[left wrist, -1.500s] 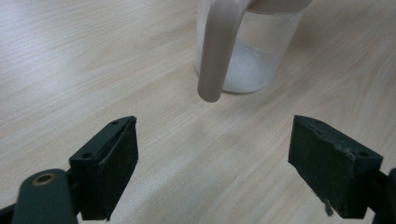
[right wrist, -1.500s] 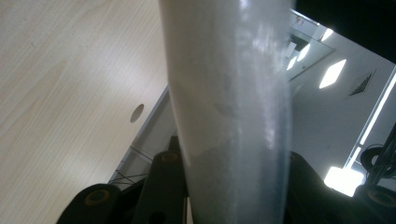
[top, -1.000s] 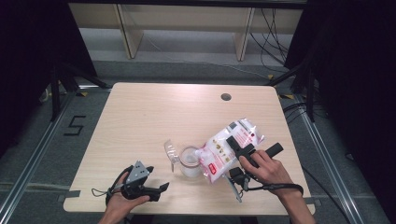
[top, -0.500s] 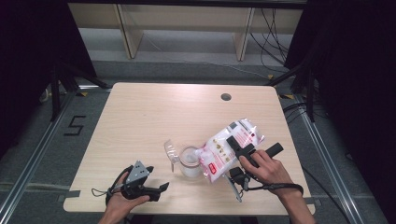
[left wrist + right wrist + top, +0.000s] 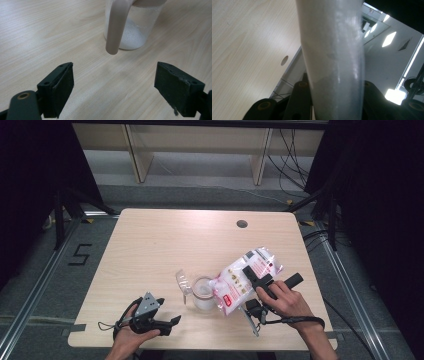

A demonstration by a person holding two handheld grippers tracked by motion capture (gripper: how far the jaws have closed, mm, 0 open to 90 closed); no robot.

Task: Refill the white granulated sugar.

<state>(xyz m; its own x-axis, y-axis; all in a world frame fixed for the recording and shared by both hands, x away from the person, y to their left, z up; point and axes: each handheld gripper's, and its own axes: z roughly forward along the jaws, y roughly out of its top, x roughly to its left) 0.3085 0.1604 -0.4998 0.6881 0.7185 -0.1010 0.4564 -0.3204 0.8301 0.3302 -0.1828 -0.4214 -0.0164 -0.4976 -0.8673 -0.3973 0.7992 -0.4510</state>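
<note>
my right jaws are clamped on the bag (image 5: 243, 280), a clear plastic pouch of white grains with a red and white label, which i hold tilted with its lower end over the measuring cup (image 5: 202, 293). my right gripper (image 5: 256, 281) sits toward the desk's right edge, nearer the near edge than the far one, and my right hand (image 5: 286, 301) wraps its body just behind. in the right gripper view the bag (image 5: 332, 57) rises straight up between my two black jaws, pressed on both sides, the grains showing pale through the film

my left jaws stand wide apart with nothing between them. my left gripper (image 5: 150, 314) rests low near the desk's near edge, left of the cup, held in my left hand (image 5: 131, 335), its grey three-cornered plate on top. in the left gripper view the measuring cup (image 5: 130, 27) stands upright on the desk (image 5: 45, 32) just ahead of my open jaws, its handle (image 5: 116, 27) turned toward me, white grains piled in its bottom

the cup stands on the desk (image 5: 165, 245) about midway between its left and right edges, toward the near edge, the bag's low end touching or just above its rim; i cannot tell which. a round hole (image 5: 242, 224) lies near the far right corner
</note>
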